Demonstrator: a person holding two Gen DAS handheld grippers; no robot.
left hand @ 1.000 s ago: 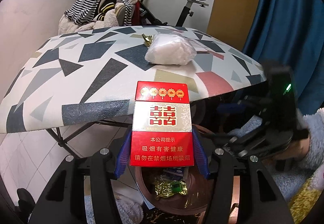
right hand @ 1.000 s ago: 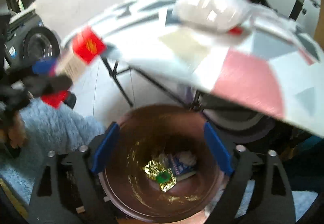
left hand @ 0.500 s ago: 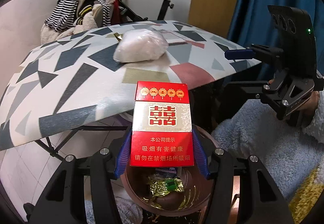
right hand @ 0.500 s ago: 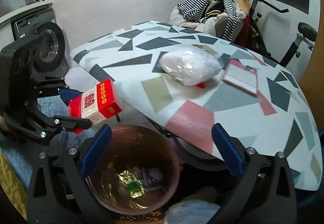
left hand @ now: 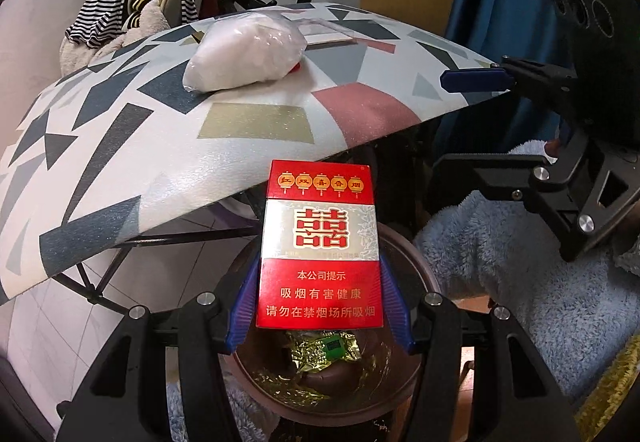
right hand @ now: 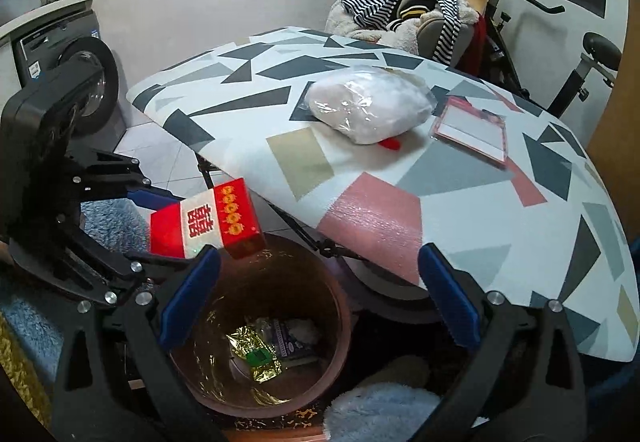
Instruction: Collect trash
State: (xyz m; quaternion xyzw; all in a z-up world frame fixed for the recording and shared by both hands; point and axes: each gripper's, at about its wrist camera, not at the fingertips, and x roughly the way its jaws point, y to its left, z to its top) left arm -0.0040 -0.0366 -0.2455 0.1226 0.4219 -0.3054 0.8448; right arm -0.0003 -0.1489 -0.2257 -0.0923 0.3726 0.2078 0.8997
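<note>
– Patterned bench (right hand: pixel 360 202), brown bin (right hand: pixel 340 306) below. What is happening?
– Left hand-held gripper (left hand: pixel 318 306) is clamping a red cigarette pack (left hand: pixel 320 242) over the bin; right hand-held gripper (right hand: pixel 316 294) is hanging wide, holding nothing.

Tabletop (right hand: pixel 460 226) — white, printed with grey, dark, pink and tan shapes. On it: clear plastic bag (right hand: pixel 370 108) of white stuff, centre; flat red-edged packet (right hand: pixel 472 130) just right of bag — apart.
</note>
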